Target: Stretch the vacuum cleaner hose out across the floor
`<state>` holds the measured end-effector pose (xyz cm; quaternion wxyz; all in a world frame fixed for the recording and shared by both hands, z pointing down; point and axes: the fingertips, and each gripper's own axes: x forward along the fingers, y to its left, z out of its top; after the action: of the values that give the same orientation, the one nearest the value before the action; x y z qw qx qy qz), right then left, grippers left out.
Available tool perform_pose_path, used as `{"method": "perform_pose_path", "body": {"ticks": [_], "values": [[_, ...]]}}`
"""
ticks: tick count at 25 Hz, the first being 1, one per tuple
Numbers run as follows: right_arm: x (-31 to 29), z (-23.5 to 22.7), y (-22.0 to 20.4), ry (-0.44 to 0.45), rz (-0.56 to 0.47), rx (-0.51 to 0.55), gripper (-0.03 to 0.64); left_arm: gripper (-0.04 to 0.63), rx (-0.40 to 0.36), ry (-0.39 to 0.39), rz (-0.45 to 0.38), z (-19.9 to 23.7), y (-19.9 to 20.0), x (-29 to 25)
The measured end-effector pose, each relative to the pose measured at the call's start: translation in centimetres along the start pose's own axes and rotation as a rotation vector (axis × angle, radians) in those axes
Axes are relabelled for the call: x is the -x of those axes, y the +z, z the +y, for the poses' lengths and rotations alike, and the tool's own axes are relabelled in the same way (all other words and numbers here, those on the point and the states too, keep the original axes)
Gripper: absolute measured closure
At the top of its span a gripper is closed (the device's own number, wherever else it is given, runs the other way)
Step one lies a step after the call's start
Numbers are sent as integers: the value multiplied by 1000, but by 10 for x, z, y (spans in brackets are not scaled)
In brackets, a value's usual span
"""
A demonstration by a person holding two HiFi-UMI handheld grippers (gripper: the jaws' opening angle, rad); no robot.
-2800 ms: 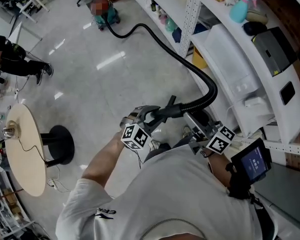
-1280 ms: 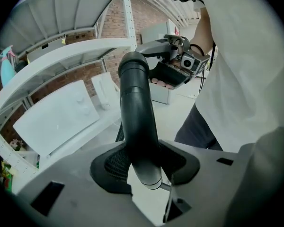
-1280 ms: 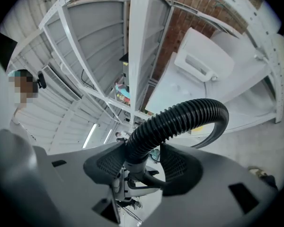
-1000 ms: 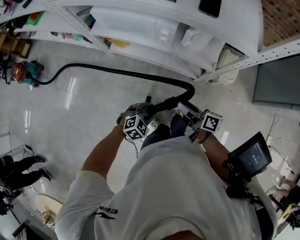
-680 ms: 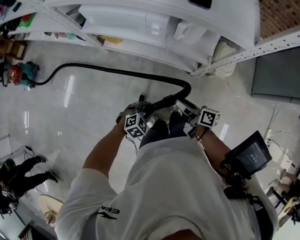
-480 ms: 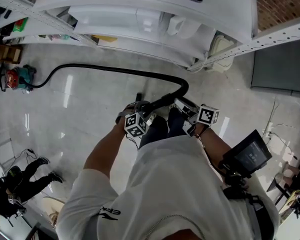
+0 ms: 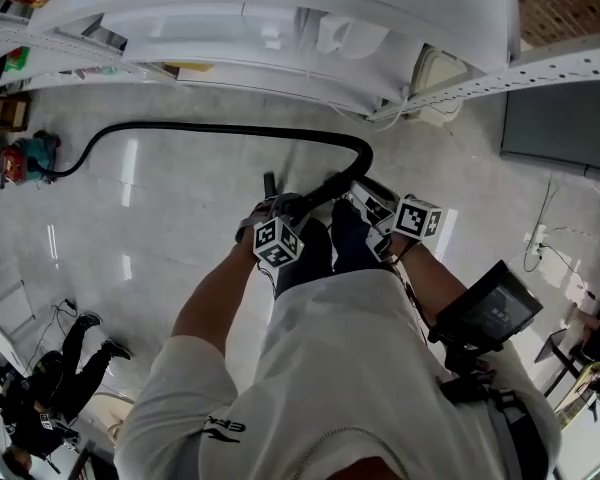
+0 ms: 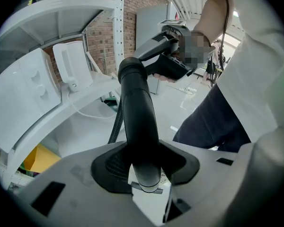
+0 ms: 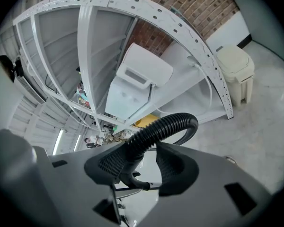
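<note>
Far left on the floor (image 7: 160,218): vacuum (image 7: 20,156), teal and red, small in the head view, close to the shelf (image 7: 280,23); a person (image 7: 50,388) in dark clothes is well apart from it, low at the left edge

Hose (image 7: 220,128): black and ribbed; starts at the vacuum, runs rightward along the front of the shelf, bends back sharply near the bin (image 7: 435,73), then comes to both grippers; mostly one long line with a single hairpin at its right end; where it lifts off the floor cannot be told

Left gripper (image 8: 149,159): jaws closed narrow on the tube (image 8: 139,122), the smooth black end piece of the hose; the tube stands up and away from the pads; ribbed hose drops behind it toward the floor

Wearer: white shirt and dark trousers; both forearms reach forward; the two marker cubes sit side by side, apart, in front of the body

Right gripper (image 9: 142,162): just right of the left one in the head view; jaws clamped on the ribbed hose, which lies against the left pad, arcs up over the right pad and curls down behind it

Shelf: white metal, with white appliances on it and something yellow low down; brick wall behind

Bin: cream, lidded, on the floor beside the shelf's right post

Screen (image 7: 485,308): dark, strapped to the right forearm
</note>
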<state>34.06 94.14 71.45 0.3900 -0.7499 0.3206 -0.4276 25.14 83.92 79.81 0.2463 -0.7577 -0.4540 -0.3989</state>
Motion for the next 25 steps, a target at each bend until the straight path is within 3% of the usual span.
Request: {"method": "perform_pose_path", "body": {"ticks": [14,25], "values": [[10,-20,10,-93,-26,9,492,440,34,-23,-3,-9,13,-22],[12,-31,5,-145,6,34,508,440,49,-20,17,-14,11,-22]]}}
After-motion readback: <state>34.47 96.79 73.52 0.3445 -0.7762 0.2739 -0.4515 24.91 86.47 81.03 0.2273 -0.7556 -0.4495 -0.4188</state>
